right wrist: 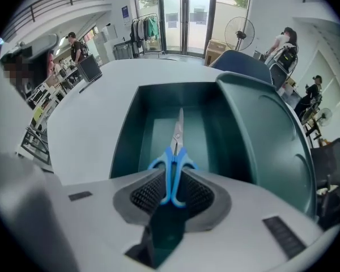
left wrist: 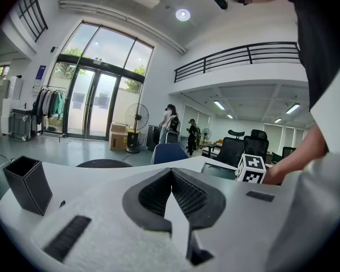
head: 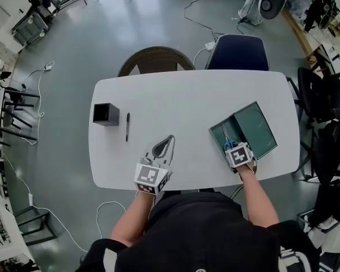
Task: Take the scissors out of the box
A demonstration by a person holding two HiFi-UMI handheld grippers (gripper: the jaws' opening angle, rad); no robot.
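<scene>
Right gripper (right wrist: pixel 171 177) clamps scissors (right wrist: pixel 178 132) (inside box (right wrist: pixel 129 130)); left gripper (left wrist: pixel 171 171) closed.

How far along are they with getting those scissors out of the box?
Done: the box stands open, and the right tool is closed on the blue handles of the scissors. In hand: that grip. Left: the lift, since the scissors lie inside the box. The left tool is shut and empty.

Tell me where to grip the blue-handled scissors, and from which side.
Grip the blue-handled metal scissors by the handle loops, from the near side of the dark green box: they lie flat, blades pointing away. The right gripper is shut there.
</scene>
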